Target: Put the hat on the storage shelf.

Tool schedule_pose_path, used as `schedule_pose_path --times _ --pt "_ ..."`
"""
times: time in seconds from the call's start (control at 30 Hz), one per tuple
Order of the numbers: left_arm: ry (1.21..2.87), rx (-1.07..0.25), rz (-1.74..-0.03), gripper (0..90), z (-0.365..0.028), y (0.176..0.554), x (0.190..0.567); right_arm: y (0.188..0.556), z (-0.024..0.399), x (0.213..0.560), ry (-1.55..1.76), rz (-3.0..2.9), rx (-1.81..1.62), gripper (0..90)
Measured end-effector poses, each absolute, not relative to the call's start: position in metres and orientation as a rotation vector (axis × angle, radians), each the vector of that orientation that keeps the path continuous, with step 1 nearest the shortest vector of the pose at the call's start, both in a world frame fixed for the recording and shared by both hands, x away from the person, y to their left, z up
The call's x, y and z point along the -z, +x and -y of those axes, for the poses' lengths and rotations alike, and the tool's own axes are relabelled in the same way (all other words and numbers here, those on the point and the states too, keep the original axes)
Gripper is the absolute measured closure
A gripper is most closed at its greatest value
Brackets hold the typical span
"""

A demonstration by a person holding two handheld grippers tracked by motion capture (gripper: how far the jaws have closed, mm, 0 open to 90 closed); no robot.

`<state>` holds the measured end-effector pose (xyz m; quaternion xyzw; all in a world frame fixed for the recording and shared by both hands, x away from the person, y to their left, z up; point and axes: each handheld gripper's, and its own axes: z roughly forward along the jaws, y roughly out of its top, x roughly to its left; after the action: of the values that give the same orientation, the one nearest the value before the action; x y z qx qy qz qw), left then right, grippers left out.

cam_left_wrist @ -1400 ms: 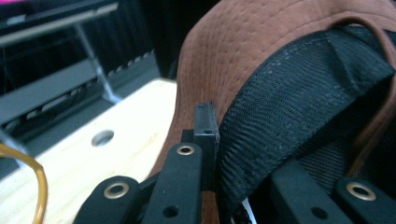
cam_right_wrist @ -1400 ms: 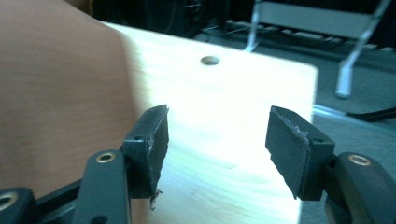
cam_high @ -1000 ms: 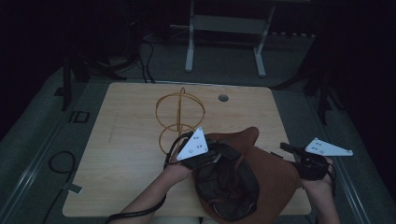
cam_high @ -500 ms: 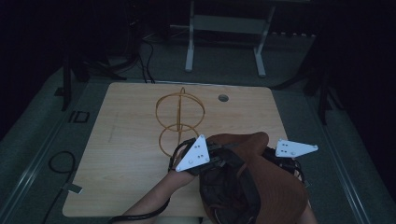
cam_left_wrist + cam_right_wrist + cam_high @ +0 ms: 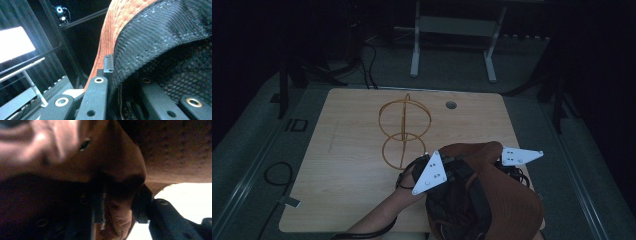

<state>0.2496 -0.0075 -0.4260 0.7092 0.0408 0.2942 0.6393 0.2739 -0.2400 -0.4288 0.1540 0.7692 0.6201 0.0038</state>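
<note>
Brown cap (image 5: 507,200) pinched between both tools, no readable writing

Beyond the left gripper (image 5: 428,172), a gold wire stand (image 5: 404,131) of crossed hoops rests on the wooden table (image 5: 342,150); farther off sits a grey grommet (image 5: 451,105); past the table, a white metal frame (image 5: 452,45).

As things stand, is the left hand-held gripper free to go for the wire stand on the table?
Probably not: the left hand-held gripper sits close to the wire stand, but its jaws are clamped on the brown cap, so it would have to let go first.
</note>
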Motion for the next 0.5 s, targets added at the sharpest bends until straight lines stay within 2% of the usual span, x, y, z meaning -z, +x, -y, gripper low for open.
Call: schedule_pose_path --times 0.1,0.13,0.3,0.5 --pt "1.622 -0.64 -0.093 85.2 0.006 0.251 0.426 0.274 0.239 0.428 0.479 -2.41 -1.958 75.2" --pt "1.626 -0.635 -0.089 84.8 0.006 0.252 0.425 0.274 0.24 0.428 0.475 -2.41 -1.947 82.5" --pt "1.645 -0.599 -0.088 83.1 0.005 0.254 0.422 0.272 0.241 0.427 0.475 -2.424 -1.93 86.1" --pt "1.633 -0.567 -0.114 62.4 0.001 0.255 0.416 0.271 0.246 0.425 0.491 -2.424 -1.952 87.2"
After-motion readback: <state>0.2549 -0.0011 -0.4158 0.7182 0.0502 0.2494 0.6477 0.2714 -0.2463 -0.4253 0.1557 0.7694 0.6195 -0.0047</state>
